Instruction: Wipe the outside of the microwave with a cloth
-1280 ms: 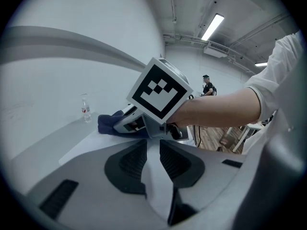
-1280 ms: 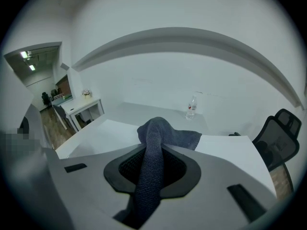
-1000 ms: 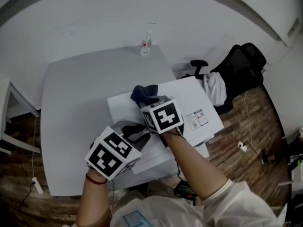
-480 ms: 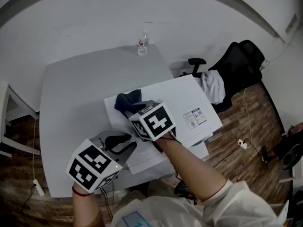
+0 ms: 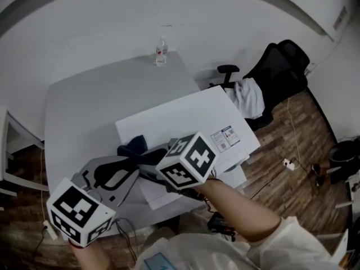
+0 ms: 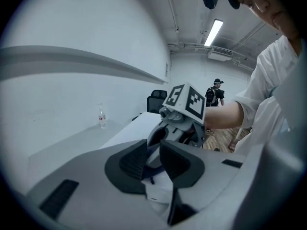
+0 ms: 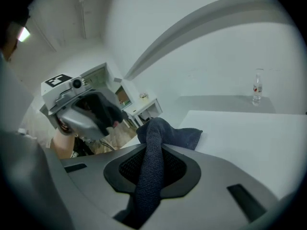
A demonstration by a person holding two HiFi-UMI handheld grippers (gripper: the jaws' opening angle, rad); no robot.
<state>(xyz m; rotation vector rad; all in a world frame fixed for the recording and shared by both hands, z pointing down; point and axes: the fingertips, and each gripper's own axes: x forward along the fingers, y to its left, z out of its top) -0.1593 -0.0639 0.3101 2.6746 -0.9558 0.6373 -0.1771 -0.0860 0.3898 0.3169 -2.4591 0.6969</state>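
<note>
the cloth (image 5: 133, 147) is a dark knitted rag, soft and light by the look of it. it should fold under any push and drag rather than slide, so it wants a firm pinch on a bunched fold, not a loose edge. the right tongs (image 5: 147, 157) have exactly that: their pads are clamped together on a rope-like gather of the cloth (image 7: 152, 162). the free bulk spills past the tips onto the top of the white microwave (image 5: 185, 120), near its left edge. the gathered part runs lengthwise along the line of the tongs, with the loose end pointing away from the person. the left tongs (image 6: 152, 159) stand a little apart with nothing pinched, held off beside the microwave over the grey table (image 5: 84, 106).
</note>
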